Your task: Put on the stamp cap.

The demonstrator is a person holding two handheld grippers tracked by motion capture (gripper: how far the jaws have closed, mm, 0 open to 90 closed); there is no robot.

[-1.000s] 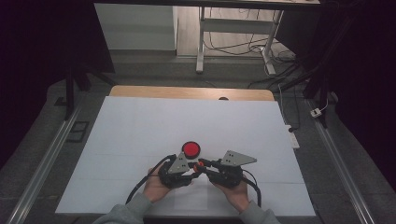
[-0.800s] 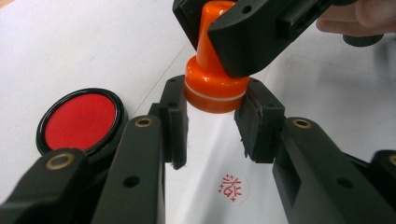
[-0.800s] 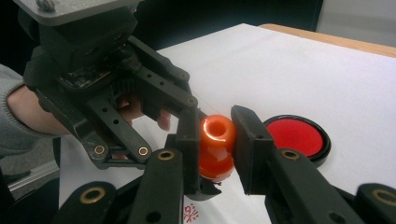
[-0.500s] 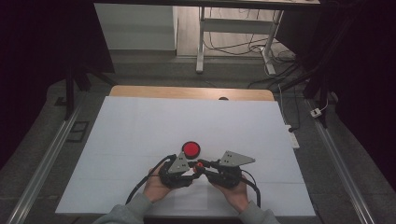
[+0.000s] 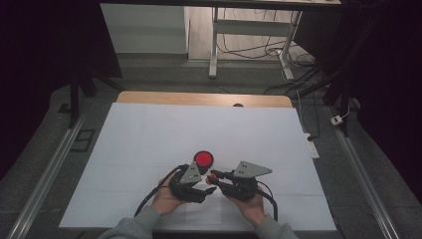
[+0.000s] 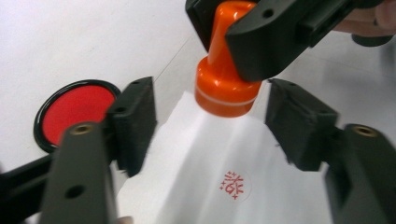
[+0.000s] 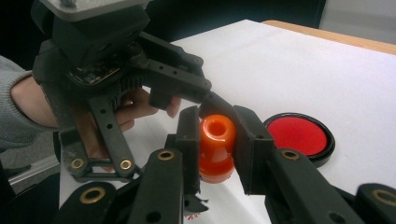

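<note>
An orange stamp stands upright between the pads of my right gripper, which is shut on its handle. Its base rests on the far edge of a white paper slip bearing a round red imprint. My left gripper faces the stamp; its jaws have just been opening and stand apart on either side of the slip without pressing it. A round red ink pad in a black rim lies just beyond both grippers. Both hands meet near the table's front edge.
A large white sheet covers the table, with a wooden strip showing at the back. Metal rails run along both sides. Table legs and cables lie on the floor beyond. Grey sleeves enter from the bottom.
</note>
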